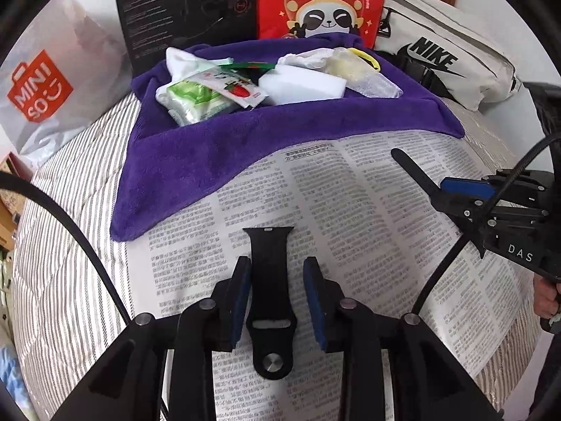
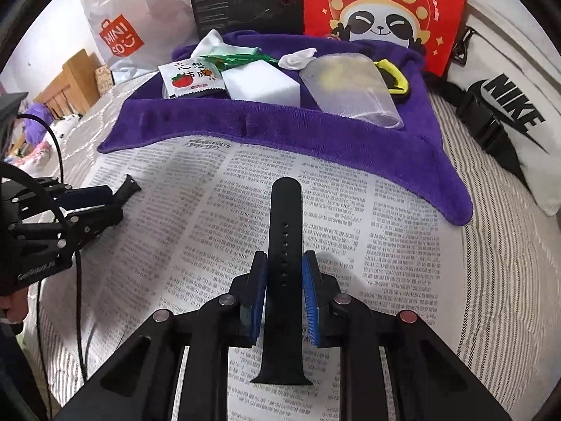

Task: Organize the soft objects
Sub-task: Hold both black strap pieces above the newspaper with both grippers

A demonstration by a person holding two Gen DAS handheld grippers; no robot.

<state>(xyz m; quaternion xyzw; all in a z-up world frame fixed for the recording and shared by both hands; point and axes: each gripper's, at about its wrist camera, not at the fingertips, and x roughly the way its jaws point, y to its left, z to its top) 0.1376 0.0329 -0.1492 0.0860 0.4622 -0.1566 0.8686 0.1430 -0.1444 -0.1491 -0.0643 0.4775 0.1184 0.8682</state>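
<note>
A short black watch strap half with a metal pin [image 1: 270, 291] lies on the newspaper between the pads of my left gripper [image 1: 277, 265], which stands open around it. My right gripper [image 2: 284, 258] is shut on a long black watch strap half with holes [image 2: 284, 245] and holds it above the newspaper; it also shows in the left wrist view [image 1: 413, 168]. A purple towel [image 1: 196, 154] behind holds several soft things: a white sponge block [image 2: 261, 82], a tomato sachet [image 2: 191, 79], a tissue pack [image 1: 191, 100] and a clear pouch [image 2: 350, 87].
A newspaper [image 2: 368, 245] covers a striped bed cover [image 1: 70, 217]. Behind the towel stand a Miniso bag [image 1: 38, 84], a black box [image 1: 186, 10] and a red panda bag [image 2: 382, 10]. A white Nike bag [image 2: 508, 101] lies at the right.
</note>
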